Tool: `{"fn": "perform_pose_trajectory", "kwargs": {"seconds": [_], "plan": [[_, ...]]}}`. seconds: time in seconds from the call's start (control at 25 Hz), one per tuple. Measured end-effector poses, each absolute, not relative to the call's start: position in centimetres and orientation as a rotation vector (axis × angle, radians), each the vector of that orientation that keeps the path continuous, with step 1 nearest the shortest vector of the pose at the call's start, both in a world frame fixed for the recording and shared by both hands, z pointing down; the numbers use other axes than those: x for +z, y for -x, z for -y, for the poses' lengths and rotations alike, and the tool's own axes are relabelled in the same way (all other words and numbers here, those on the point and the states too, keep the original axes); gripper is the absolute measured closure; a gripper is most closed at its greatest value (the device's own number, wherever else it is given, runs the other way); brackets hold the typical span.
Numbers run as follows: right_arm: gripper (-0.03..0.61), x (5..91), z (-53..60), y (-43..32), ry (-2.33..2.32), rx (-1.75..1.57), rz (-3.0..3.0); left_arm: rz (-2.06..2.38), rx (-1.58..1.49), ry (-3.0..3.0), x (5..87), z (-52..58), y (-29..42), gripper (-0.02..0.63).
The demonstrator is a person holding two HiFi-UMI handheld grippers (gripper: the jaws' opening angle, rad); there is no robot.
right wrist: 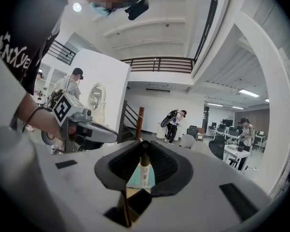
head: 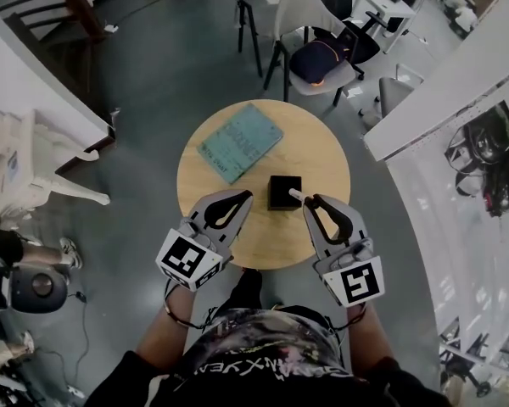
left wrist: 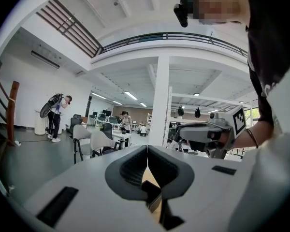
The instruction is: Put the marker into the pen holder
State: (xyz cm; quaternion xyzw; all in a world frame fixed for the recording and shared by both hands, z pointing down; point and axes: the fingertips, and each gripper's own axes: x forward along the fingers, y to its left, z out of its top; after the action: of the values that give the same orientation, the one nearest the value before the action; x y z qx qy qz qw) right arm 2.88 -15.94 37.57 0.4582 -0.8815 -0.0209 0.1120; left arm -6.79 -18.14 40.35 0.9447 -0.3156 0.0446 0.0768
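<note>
A black square pen holder (head: 284, 191) stands on the round wooden table (head: 322, 155), right of centre. My right gripper (head: 309, 200) is shut on the marker (head: 294, 195), whose white end pokes out toward the holder's right edge. In the right gripper view the marker (right wrist: 144, 170) stands upright between the jaws, white barrel below a dark cap. Just left of the holder, my left gripper (head: 248, 197) hovers shut with nothing in it. In the left gripper view its pads meet (left wrist: 147, 148), and the right gripper (left wrist: 203, 134) shows off to the right.
A teal book (head: 240, 142) lies on the table's far left part. Chairs (head: 318, 32) stand beyond the table, one with a dark bag on its seat. A white partition (head: 441, 83) runs along the right, and a staircase (head: 59, 15) rises at the far left.
</note>
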Motion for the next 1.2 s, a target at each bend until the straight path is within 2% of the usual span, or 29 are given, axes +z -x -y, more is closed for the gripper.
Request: {"fn": "perform_pose_trajectory", "kwargs": {"seconds": [0.56,1.2], "plan": [[0.509,41.0,21.2,-2.3,-1.426,-0.029,2.478,0.796,0.125,-2.843,43.1,23.0,6.3,0.594],[0.509,45.0,22.3,-2.9,-1.323,-0.086,2.429,0.853,0.106,-2.865,44.4,24.0,3.9,0.594]]}}
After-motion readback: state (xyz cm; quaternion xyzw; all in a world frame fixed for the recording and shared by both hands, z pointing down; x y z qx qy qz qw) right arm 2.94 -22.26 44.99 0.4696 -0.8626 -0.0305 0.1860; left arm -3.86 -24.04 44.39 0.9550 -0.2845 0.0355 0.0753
